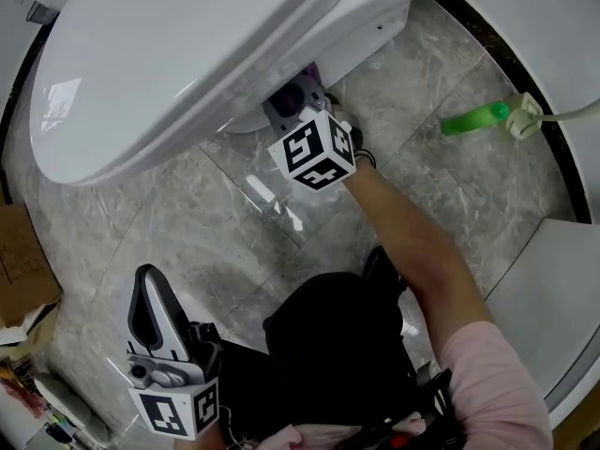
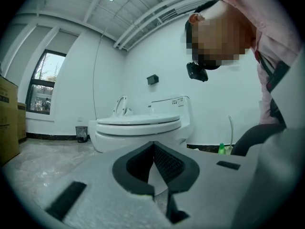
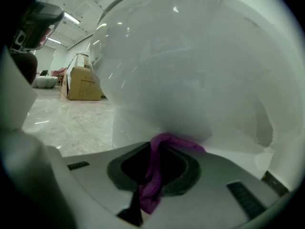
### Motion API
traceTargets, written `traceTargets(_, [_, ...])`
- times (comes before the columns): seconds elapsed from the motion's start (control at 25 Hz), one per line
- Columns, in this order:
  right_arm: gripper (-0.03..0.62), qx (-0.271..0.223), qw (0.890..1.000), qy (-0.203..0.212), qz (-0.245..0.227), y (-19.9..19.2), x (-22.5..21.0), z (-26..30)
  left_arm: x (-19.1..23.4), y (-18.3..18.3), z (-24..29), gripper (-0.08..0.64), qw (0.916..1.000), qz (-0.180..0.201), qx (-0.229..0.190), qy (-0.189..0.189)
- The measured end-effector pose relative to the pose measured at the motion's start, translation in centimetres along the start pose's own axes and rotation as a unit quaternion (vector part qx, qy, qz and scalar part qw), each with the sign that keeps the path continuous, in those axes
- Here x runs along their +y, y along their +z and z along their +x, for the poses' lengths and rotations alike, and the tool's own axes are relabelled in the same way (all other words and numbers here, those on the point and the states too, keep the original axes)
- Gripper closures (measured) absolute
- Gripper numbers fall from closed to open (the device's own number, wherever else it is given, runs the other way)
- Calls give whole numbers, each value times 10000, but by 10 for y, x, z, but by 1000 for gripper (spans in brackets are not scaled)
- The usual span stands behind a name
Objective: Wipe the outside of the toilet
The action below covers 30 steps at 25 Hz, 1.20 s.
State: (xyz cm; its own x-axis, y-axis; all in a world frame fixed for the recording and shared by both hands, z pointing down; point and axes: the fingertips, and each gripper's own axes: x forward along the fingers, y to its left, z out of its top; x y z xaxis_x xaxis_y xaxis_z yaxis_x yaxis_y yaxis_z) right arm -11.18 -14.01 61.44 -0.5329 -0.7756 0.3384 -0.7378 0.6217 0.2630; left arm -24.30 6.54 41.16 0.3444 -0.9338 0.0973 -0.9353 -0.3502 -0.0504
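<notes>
The white toilet (image 1: 178,54) fills the top of the head view, lid down. My right gripper (image 1: 298,97) reaches under the bowl's side, shut on a purple cloth (image 3: 153,175) that presses against the curved white bowl wall (image 3: 190,80). A bit of purple cloth (image 1: 310,71) shows by the bowl's underside. My left gripper (image 1: 148,309) hangs low at the left, away from the toilet, jaws together with nothing in them. In the left gripper view the toilet (image 2: 143,128) stands some way ahead.
A green bottle (image 1: 475,119) lies on the marble floor to the right, beside a white hose (image 1: 562,115). Cardboard boxes (image 1: 23,261) sit at the left edge. A small bin (image 2: 81,133) stands by the far wall. The person's knees and dark trousers (image 1: 337,345) are below.
</notes>
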Motion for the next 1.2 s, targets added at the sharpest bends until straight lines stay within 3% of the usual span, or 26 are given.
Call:
traceTargets(0.4, [541,-22,9977,680,-17,17,78,23,29,0,-26,552,9995,-16,-43,298])
traceTargets(0.56, [541,-168,9884,1494,-203,30,143,32,39,2,-39,552,9990,19,-96,438])
traceTargets(0.76, [540,-754,9657,2473,-220,66,204,17,55,4,-49,552,9980,0,-135,619])
traceTargets(0.96, [540,-1014,9547,2798,-83,80,202,-11,48,9,-42,552,9988,23,-193,452])
traceTargets(1.2, [540,-756,9658,2479,-18,46,153,-35,29,6,-24,552,9997,32,-133,180])
